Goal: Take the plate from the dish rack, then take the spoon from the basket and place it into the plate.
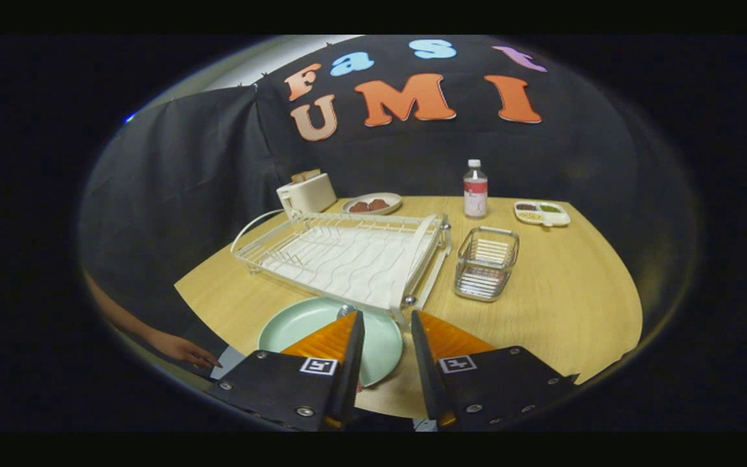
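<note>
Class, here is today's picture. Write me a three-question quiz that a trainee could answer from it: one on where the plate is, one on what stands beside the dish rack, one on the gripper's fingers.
1. True or false: the plate stands in the dish rack.
2. What stands on the table beside the rack, on the side away from the toaster? A: a wire basket. B: a kettle. C: a frying pan.
3. Fill in: the fingers of the gripper stand ____, with nothing gripped between them.

Key: 1 false, the plate lies on the table in front of the rack, partly under one finger; 2 A; 3 open.
</note>
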`<state>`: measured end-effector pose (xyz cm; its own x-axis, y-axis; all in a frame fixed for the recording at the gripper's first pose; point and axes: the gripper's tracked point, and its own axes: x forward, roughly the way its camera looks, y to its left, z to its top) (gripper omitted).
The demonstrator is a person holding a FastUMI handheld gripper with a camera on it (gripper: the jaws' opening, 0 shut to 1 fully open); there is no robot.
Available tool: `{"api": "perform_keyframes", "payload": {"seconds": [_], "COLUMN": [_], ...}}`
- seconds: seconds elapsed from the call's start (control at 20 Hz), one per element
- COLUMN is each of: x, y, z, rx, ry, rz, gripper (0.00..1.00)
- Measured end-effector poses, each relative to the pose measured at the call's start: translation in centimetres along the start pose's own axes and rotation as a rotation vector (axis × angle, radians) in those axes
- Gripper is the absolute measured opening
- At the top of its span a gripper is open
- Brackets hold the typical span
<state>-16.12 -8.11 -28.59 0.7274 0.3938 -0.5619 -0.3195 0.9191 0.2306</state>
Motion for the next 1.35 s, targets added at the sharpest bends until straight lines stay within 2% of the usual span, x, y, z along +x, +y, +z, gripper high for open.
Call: {"api": "perform_keyframes", "payload": {"seconds": [0.05,0.2,0.3,0.5,0.75,1.35], "x": [-0.4,-2.1,-3.4,-5.4,-7.7,-12.5], "y": [-0.1,-0.6,-0.4,-0.5,-2.1,-2.8], "z": [2.1,9.4,13.7,19.1,22.4,27.9], "rx": [-0.011,-0.058,-0.065,-0.052,-0.051,-0.102], "ry": [-0.045,-0.188,-0.269,-0.362,-0.420,-0.565], "rz": [-0.011,-0.065,-0.082,-0.111,-0.195,-0.332], "gripper": [0.46,0.66,0.76,0.92,0.97,0.97]}}
